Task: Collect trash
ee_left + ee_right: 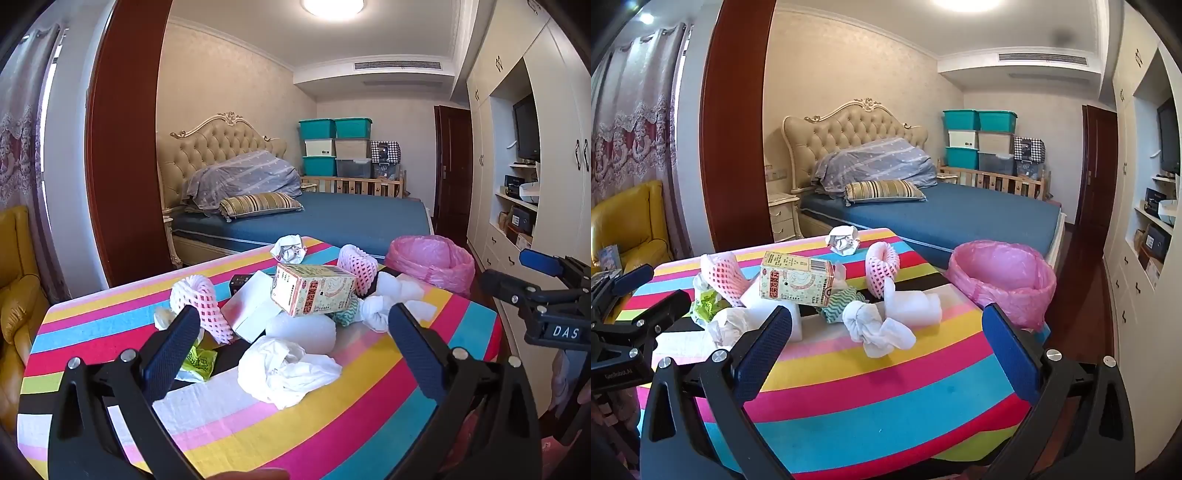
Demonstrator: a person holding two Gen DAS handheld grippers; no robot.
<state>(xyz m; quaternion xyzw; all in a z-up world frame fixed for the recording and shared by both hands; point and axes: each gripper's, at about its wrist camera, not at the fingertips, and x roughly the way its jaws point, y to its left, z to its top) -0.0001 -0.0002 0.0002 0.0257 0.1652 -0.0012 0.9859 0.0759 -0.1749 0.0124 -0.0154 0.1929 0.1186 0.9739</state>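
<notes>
Start of collection: both grippers, left [293,332] and right [886,332], gape empty above the litter [288,365]; next, grasp one piece for the bin [1004,280].

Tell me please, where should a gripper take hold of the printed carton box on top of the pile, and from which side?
Grip the printed carton box across its two long flat faces, coming from above with the right gripper. It lies tilted on top of the pile, so those faces look free; the white foam block beneath crowds its lower edge.

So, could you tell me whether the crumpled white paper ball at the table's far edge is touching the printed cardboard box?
Apart. The right wrist view shows striped tablecloth between the crumpled white paper ball and the printed cardboard box.
</notes>
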